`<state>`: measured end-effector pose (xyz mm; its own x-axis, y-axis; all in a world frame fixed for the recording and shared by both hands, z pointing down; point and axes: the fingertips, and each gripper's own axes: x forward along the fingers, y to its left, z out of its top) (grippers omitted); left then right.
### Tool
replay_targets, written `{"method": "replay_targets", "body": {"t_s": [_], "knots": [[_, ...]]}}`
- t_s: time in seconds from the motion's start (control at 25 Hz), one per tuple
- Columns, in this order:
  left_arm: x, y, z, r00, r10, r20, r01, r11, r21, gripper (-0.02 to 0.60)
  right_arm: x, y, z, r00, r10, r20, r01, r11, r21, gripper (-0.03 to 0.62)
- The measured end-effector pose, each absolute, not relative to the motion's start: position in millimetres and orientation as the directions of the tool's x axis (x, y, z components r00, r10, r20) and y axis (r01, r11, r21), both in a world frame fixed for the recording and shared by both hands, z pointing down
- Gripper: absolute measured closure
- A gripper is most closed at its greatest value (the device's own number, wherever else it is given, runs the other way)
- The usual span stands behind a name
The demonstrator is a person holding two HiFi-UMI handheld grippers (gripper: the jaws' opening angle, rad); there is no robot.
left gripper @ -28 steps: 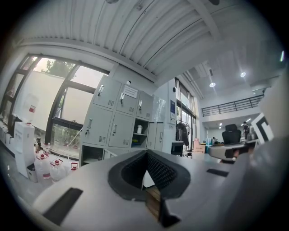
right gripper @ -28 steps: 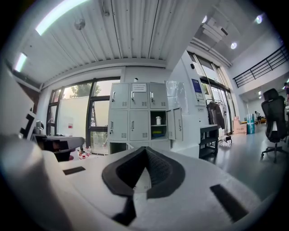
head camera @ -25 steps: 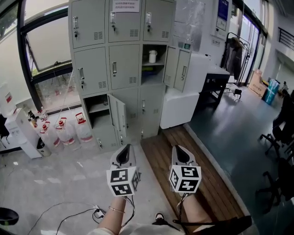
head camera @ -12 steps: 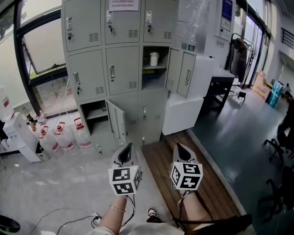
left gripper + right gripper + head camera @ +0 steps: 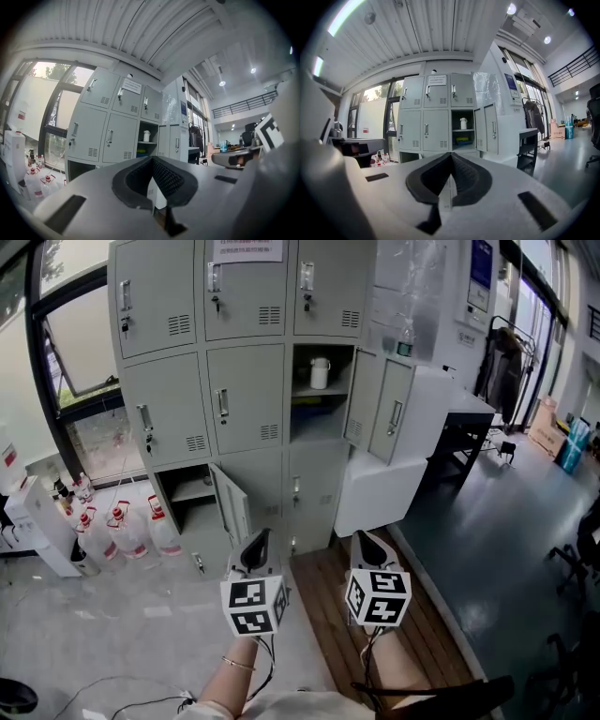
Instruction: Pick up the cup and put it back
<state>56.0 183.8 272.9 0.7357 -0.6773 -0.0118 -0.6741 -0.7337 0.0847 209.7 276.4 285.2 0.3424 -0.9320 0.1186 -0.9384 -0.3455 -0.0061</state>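
A white cup (image 5: 320,373) stands on a shelf in the open compartment of the grey lockers (image 5: 239,390), well ahead of me and above gripper height. It also shows small in the left gripper view as the cup (image 5: 146,136) and in the right gripper view as the cup (image 5: 463,123). My left gripper (image 5: 257,549) and right gripper (image 5: 364,547) are held side by side low in front of me and point toward the lockers. Both are shut with nothing between the pads, as the left gripper (image 5: 152,159) and the right gripper (image 5: 451,154) show in their own views.
The cup compartment's door (image 5: 380,404) hangs open to the right. A lower locker door (image 5: 232,507) stands ajar. Water jugs (image 5: 159,526) sit on the floor at the left. A white cabinet (image 5: 384,488) and a black table (image 5: 469,427) stand at the right.
The lockers have come closer and sit larger in the head view. Both grippers stay shut, side by side, and hold nothing.
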Motion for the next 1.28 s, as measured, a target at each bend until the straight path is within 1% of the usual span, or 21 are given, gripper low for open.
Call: {"method": "replay_targets", "body": {"t_s": [0.28, 0.6, 0.8, 1.12, 1.28], "knots": [[94, 148, 268, 0.717, -0.697, -0.018, -0.694, -0.716, 0.073, 0.578, 251, 241, 283, 0.32, -0.941, 0.112, -0.947, -0.322, -0.001, 0.603], [107, 110, 283, 0.691, -0.723, 0.012, -0.72, -0.687, 0.096, 0.578, 270, 208, 304, 0.304, -0.94, 0.153, -0.951, -0.31, -0.012, 0.602], [120, 79, 291, 0.695, -0.719, 0.017, -0.716, -0.689, 0.113, 0.578, 287, 184, 314, 0.322, -0.931, 0.171, -0.944, -0.329, -0.014, 0.602], [151, -3, 277, 0.727, -0.686, -0.024, -0.681, -0.725, 0.102, 0.578, 318, 114, 301, 0.379, -0.915, 0.139, -0.923, -0.384, -0.008, 0.602], [160, -56, 267, 0.744, -0.668, -0.025, -0.662, -0.742, 0.104, 0.578, 326, 67, 291, 0.404, -0.905, 0.13, -0.912, -0.41, -0.02, 0.602]]}}
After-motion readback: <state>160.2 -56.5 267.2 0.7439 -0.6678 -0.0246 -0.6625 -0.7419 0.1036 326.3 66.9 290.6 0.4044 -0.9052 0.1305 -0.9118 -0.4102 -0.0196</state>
